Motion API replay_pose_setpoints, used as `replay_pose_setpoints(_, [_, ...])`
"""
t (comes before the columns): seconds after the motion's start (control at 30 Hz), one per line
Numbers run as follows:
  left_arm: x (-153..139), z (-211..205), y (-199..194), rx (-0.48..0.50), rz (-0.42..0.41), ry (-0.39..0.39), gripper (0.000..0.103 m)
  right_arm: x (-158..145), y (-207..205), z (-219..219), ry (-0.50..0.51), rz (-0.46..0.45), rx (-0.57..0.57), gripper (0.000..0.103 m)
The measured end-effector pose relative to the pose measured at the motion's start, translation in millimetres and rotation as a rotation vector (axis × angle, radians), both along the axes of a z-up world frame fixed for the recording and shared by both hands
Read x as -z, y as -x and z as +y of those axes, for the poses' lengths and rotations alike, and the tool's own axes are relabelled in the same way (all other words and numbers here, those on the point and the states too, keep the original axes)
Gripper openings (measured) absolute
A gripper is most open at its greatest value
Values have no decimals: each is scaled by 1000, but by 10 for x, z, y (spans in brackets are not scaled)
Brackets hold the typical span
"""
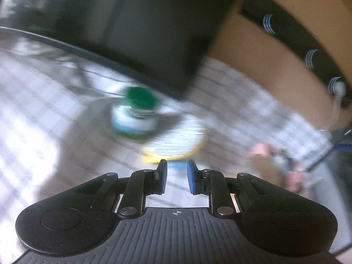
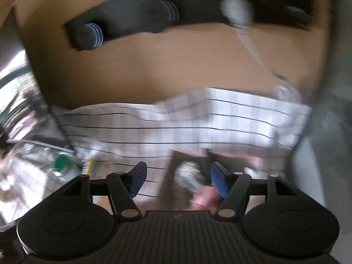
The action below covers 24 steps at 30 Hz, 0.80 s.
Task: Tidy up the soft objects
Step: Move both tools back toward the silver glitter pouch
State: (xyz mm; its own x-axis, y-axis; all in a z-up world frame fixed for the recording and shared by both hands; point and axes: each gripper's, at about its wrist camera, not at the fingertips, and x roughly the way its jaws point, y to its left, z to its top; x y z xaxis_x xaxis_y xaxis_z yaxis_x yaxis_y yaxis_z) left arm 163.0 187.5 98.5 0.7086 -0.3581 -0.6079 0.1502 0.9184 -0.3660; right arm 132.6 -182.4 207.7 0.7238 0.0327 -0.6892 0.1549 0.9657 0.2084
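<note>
Both views are motion-blurred. In the left wrist view my left gripper (image 1: 177, 165) is open by a narrow gap with nothing between the pads, just short of a round yellow-rimmed soft object (image 1: 176, 140) on the checked cloth (image 1: 44, 101). A bottle with a green cap (image 1: 136, 112) lies beyond it. In the right wrist view my right gripper (image 2: 178, 168) is wide open over a brown and pink soft object (image 2: 189, 182) on the checked cloth (image 2: 198, 121). Whether the pads touch it I cannot tell.
A tan wall with a black hook rail (image 2: 176, 15) and a white cord (image 2: 246, 33) stands behind the cloth. A dark block (image 1: 143, 26) looms at the back in the left wrist view. The green-capped bottle (image 2: 63, 167) lies left of the right gripper.
</note>
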Motion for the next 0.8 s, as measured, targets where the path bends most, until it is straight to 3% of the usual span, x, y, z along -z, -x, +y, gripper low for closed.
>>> replay_pose_setpoints(0.1, [85, 187, -21, -27, 30, -40, 21, 24, -315, 447, -21, 37, -108, 68])
replay_pose_setpoints(0.23, [168, 376, 11, 19, 42, -37, 21, 255, -826, 1085, -63, 127, -215, 68])
replay_pose_setpoints(0.43, [265, 576, 157, 99, 28, -61, 21, 772, -1511, 1787, 0, 234, -193, 67])
replay_pose_setpoints(0.57, [372, 655, 208, 137, 40, -68, 21, 1044, -1801, 1942, 57, 272, -156, 51])
replay_pose_setpoints(0.63, [412, 690, 193, 126, 66, -57, 21, 1147, -1882, 1973, 73, 281, -162, 50])
replay_pose_setpoints(0.73, [441, 750, 178, 101, 79, -43, 21, 1246, -1862, 2006, 41, 312, -205, 39])
replay_pose_setpoints(0.77, [444, 772, 170, 91, 83, -33, 21, 1265, -1814, 2023, 31, 326, -225, 32])
replay_pose_setpoints(0.8, [445, 788, 160, 83, 87, -28, 21, 1265, -1736, 2048, 33, 330, -244, 32])
